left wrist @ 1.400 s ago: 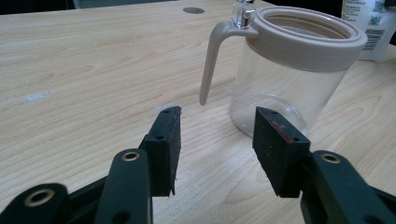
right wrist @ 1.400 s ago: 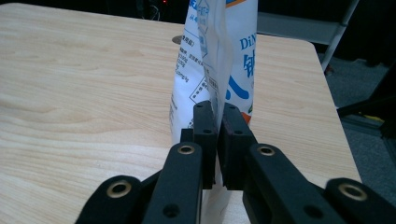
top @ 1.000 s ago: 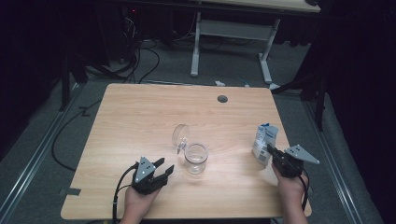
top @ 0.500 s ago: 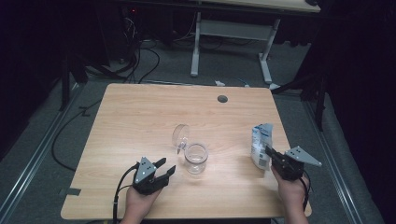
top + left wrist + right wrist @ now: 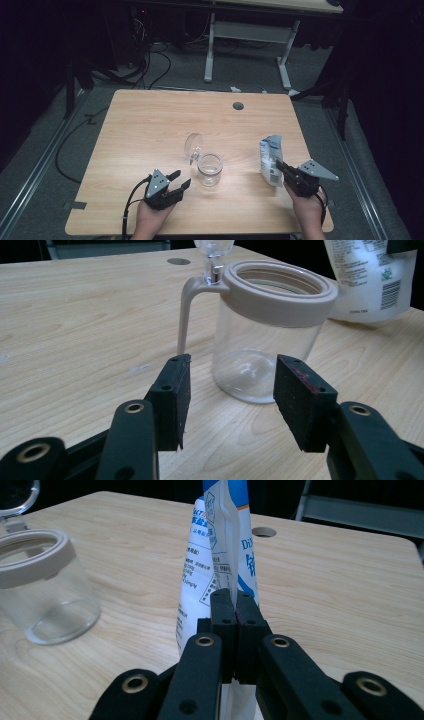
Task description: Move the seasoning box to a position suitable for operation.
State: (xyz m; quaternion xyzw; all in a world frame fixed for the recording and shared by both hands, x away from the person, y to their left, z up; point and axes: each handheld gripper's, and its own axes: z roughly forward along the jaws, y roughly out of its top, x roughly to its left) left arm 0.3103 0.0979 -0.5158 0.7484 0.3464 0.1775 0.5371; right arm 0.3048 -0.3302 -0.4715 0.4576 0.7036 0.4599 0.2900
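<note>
- Pouch (image 5: 270, 159): white with blue print and a barcode, standing upright on the wooden table (image 5: 150, 125), well to the right of the glass jar (image 5: 209, 169) in the high view. In the right gripper view its flat side seam (image 5: 231, 560) faces the camera.
- Right gripper (image 5: 281, 167): jaws pressed together on that seam low on the pouch (image 5: 220, 565), pinching it; the black pads (image 5: 245, 625) meet with only the thin film between them. The hand (image 5: 306, 212) behind it sits at the table's near edge, right of the jar.
- Glass jar (image 5: 265, 340): clear, upright, empty as far as can be seen, with a beige ring (image 5: 280, 292) round its mouth. Its hinged clear lid (image 5: 193, 145) stands open, tipped up on the jar's far-left side.
- Left gripper (image 5: 175, 184): just left of and nearer than the jar, aimed towards it. Jaws spread, nothing between the pads (image 5: 172, 400); the jar sits just beyond the gap, apart from them.
- Left hand (image 5: 152, 220): at the near table edge, below-left of the jar.
- Cable hole (image 5: 238, 105): round, dark, in the tabletop far beyond the jar, slightly right.
</note>
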